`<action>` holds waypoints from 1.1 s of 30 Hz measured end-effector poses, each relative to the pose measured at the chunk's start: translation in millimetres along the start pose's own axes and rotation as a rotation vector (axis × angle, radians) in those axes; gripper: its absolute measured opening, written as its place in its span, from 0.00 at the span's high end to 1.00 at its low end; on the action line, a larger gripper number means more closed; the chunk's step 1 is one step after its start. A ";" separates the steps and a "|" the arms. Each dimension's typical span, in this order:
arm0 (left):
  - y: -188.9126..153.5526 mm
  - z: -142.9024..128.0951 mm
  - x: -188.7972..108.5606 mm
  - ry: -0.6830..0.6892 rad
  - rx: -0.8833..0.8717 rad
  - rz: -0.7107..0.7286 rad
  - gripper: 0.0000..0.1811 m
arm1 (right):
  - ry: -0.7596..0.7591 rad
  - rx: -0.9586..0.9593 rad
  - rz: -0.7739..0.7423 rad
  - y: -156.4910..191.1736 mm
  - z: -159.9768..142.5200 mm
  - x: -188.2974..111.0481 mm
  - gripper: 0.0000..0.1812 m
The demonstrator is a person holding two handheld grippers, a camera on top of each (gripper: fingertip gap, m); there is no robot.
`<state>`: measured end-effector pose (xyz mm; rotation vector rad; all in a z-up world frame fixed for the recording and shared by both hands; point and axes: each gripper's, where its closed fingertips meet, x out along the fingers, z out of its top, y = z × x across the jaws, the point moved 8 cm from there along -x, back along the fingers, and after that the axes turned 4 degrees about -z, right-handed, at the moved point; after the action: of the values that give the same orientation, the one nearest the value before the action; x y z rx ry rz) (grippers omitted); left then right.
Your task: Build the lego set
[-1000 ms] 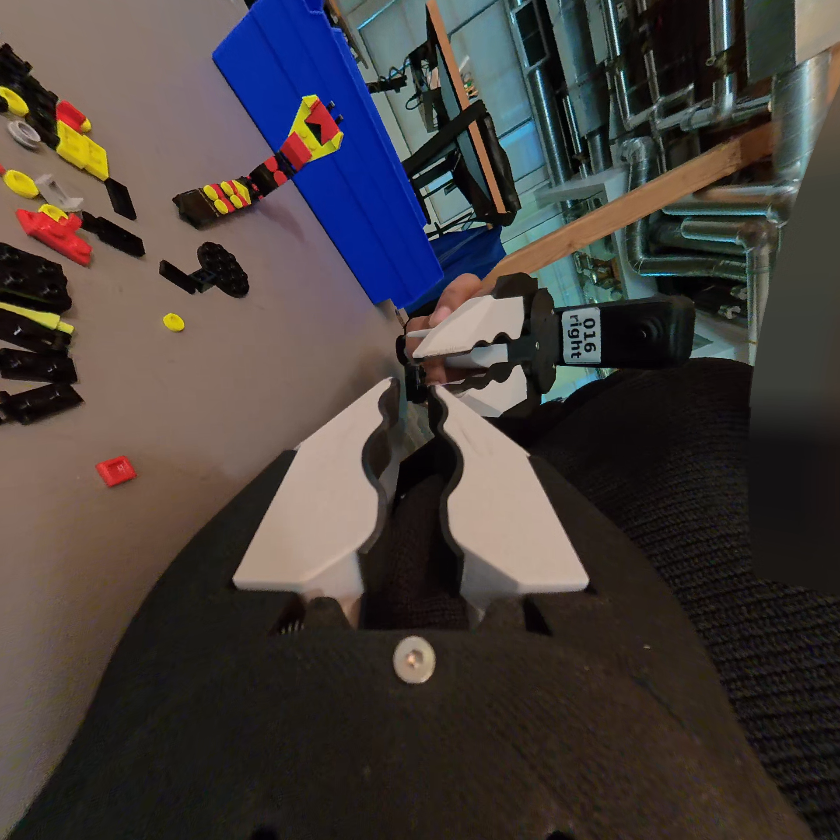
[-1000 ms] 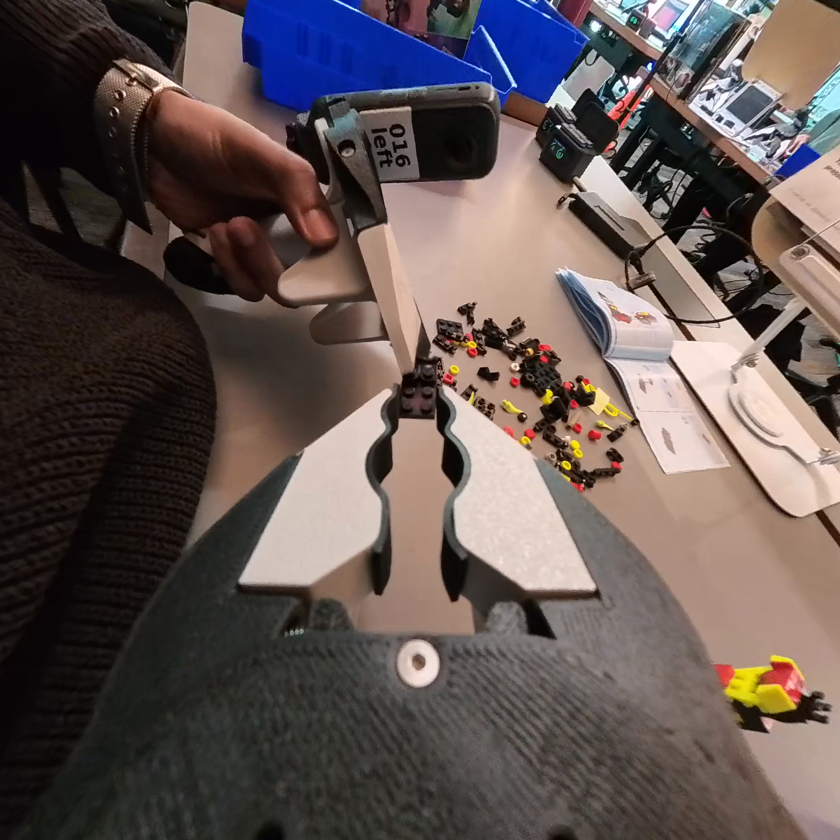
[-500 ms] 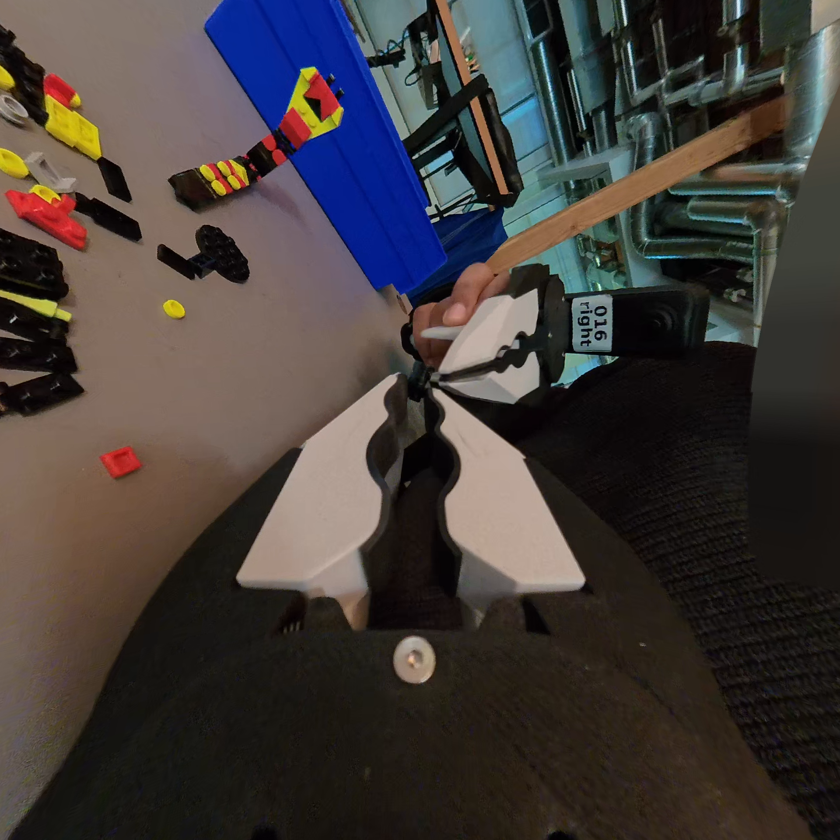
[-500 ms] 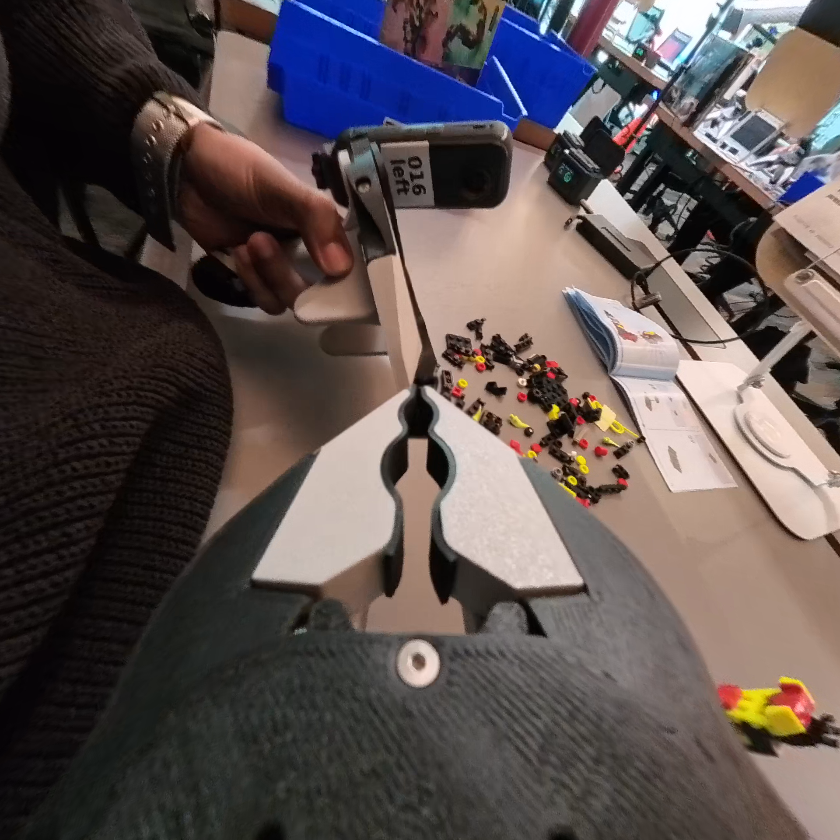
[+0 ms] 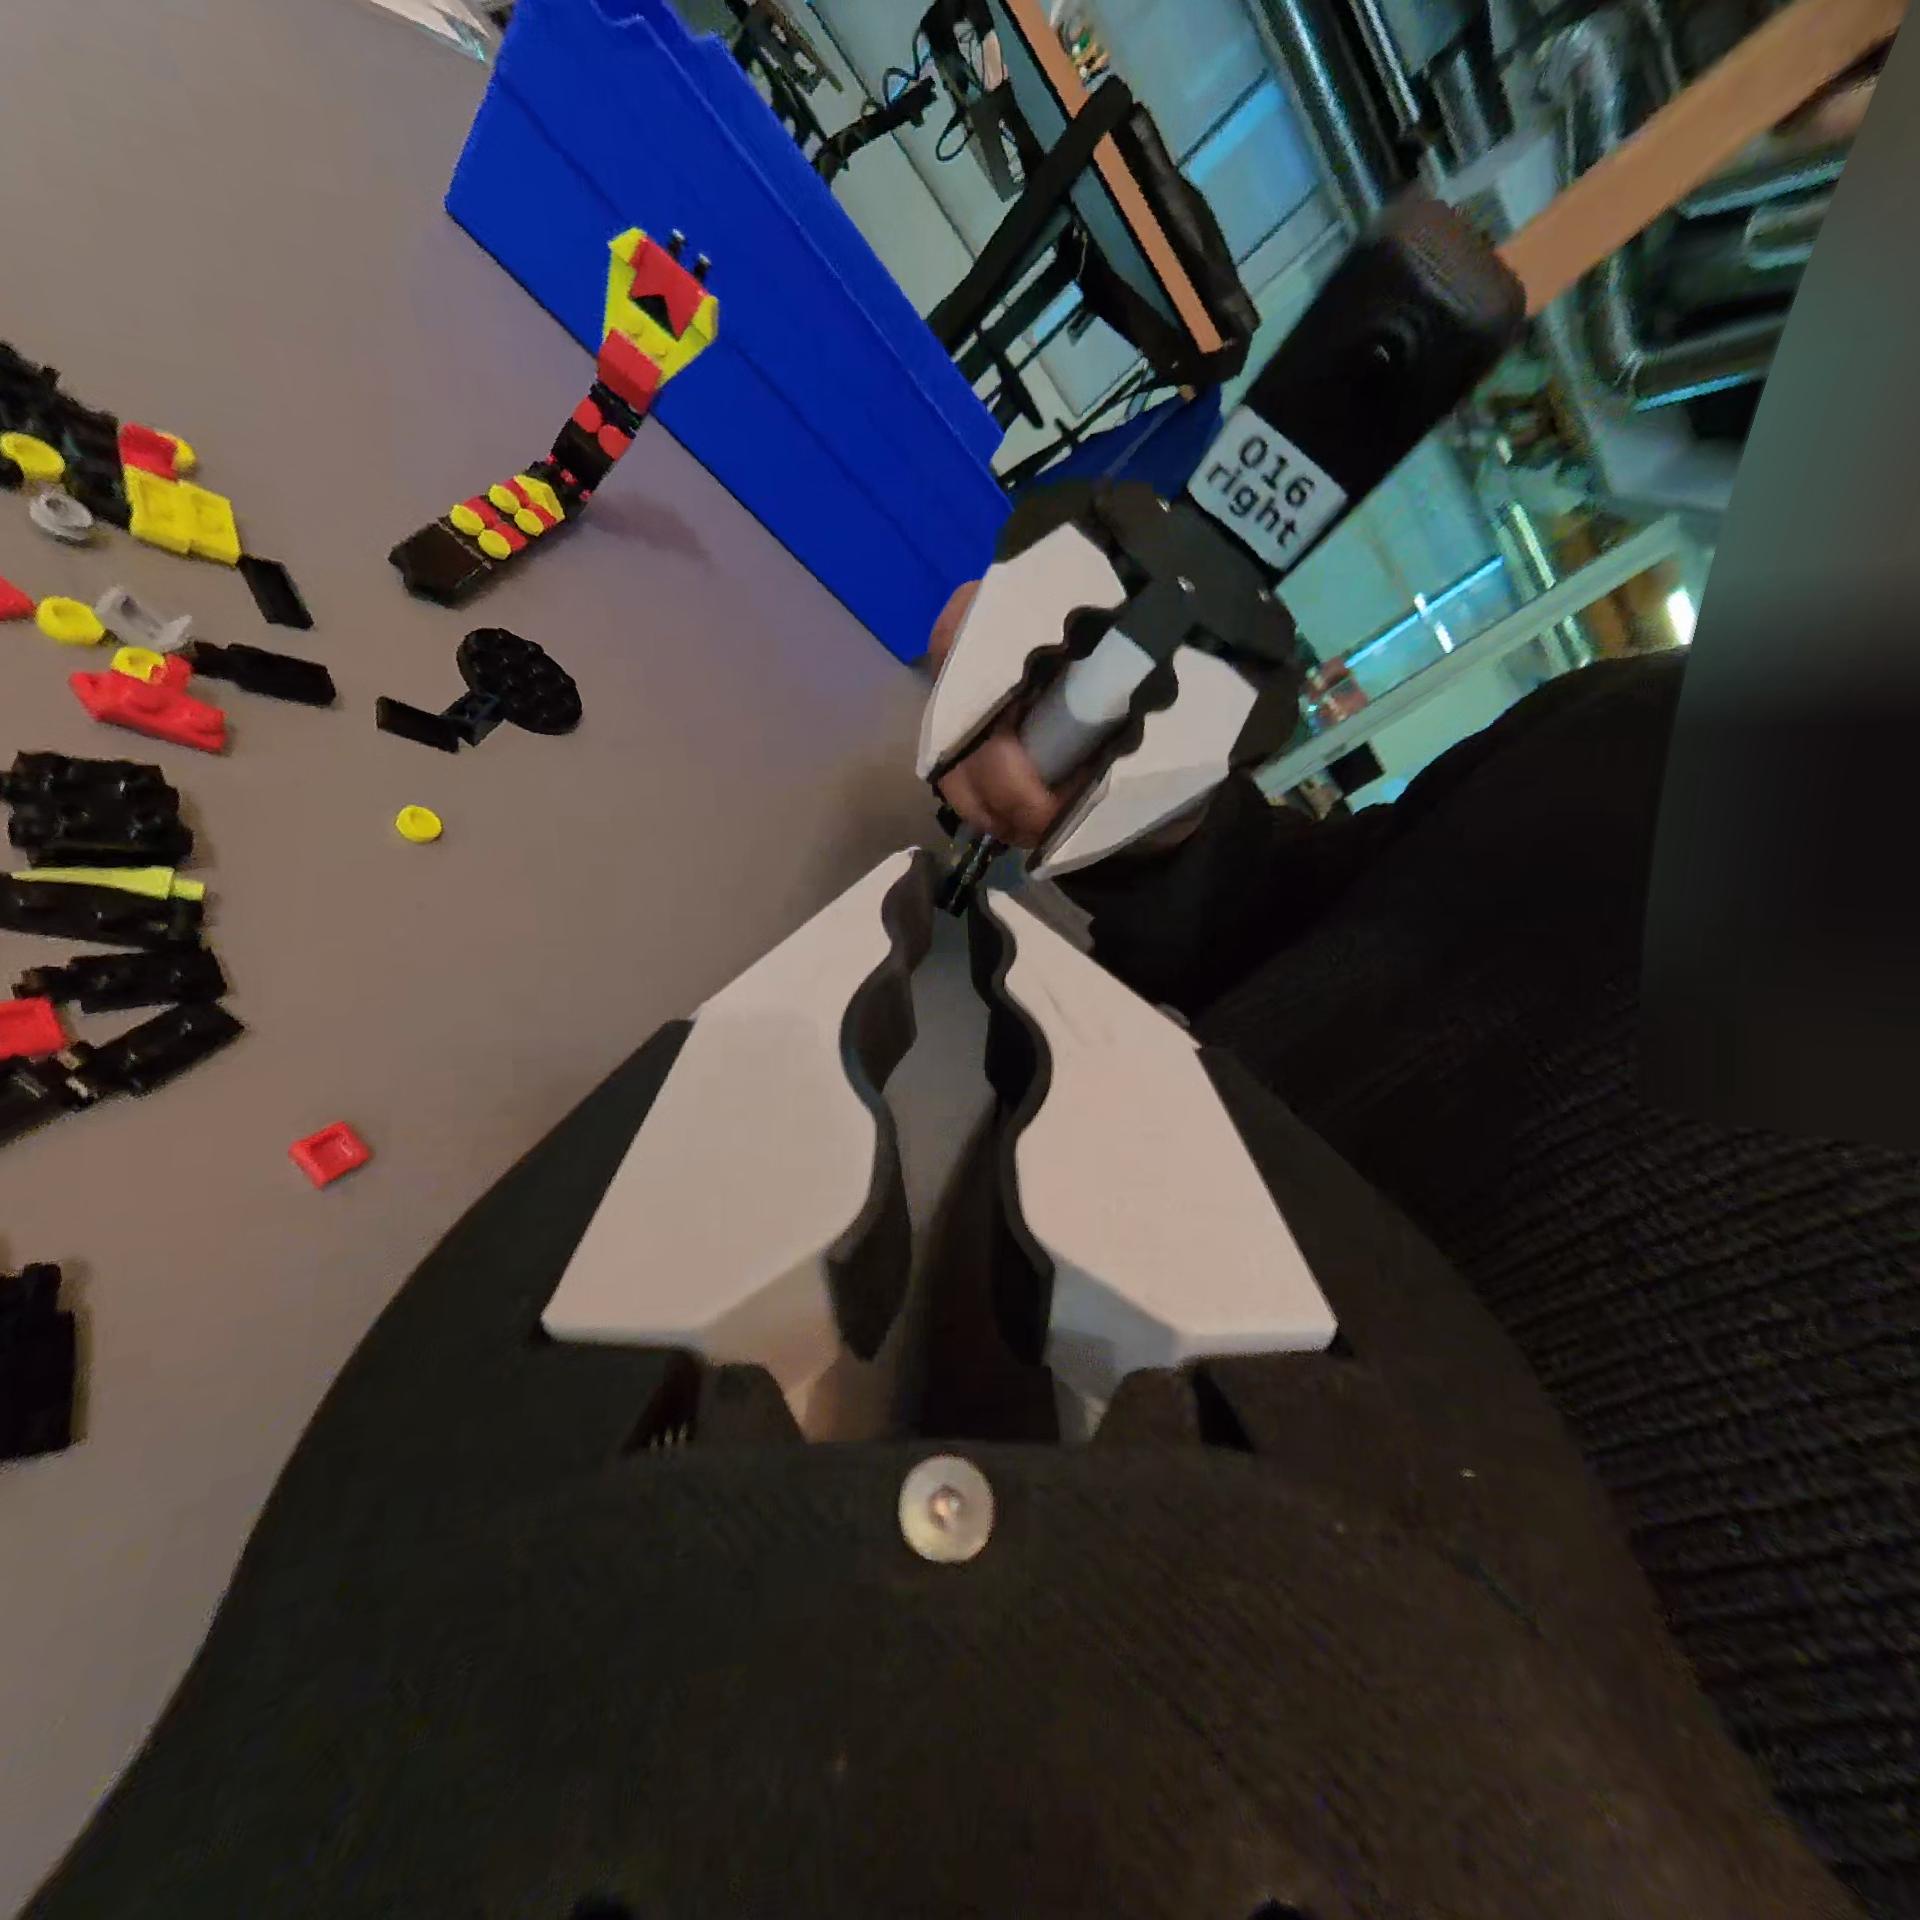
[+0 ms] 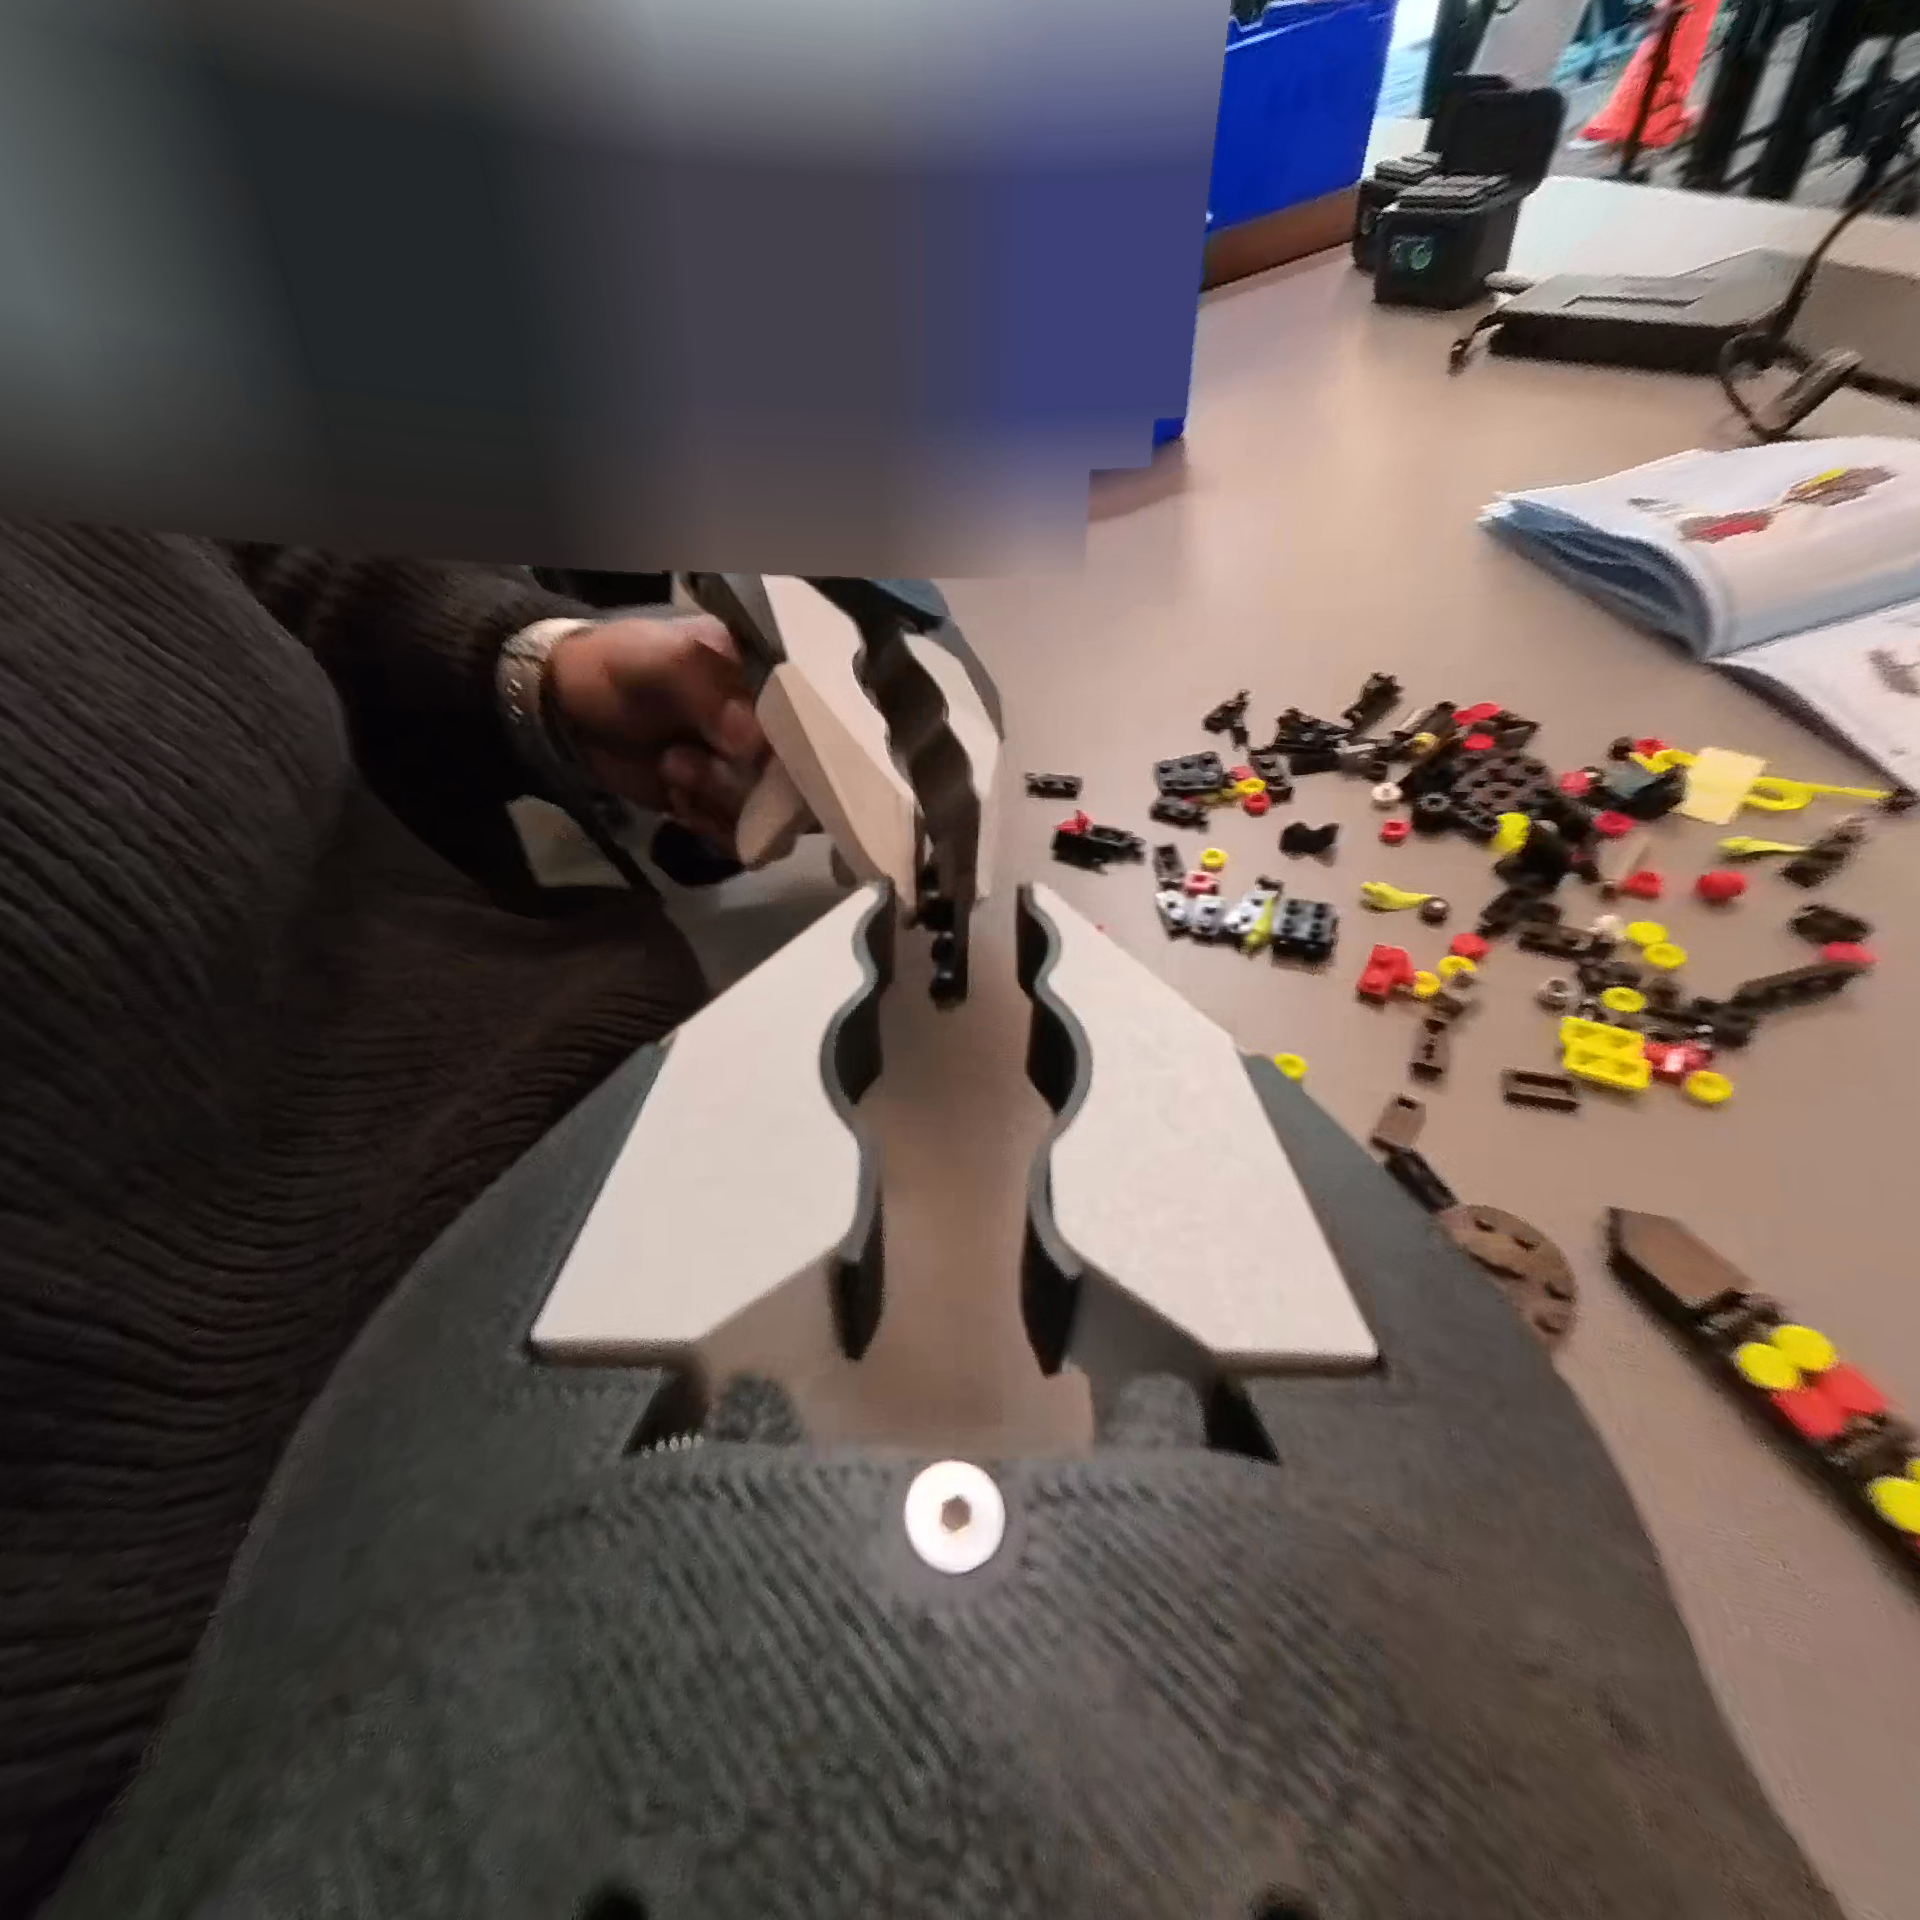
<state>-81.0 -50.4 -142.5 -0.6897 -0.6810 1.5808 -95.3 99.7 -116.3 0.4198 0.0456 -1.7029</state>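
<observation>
Lego piece, small black studded plastic, pinched in left gripper tips above grey table.
Right gripper jaws apart around it; one red-yellow-black built model at 10 o'clock; two grippers total.

We note a blue storage bin standing on the grey table, along its far edge in the left wrist view. Behind it we see a black desk frame, a wooden beam and silver ducting. In the right wrist view we record a black case, a flat black device with a cable, and a dark knitted sleeve at left, partly blurred.
</observation>
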 end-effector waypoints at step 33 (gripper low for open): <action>-6.1 -2.5 6.0 0.052 0.117 0.067 0.98 | 0.057 0.080 0.077 -0.1 -7.0 3.0 0.96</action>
<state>-75.8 -43.7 -139.8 -0.6708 -0.5271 1.6446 -94.0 98.8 -123.8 0.5232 0.0034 -1.6210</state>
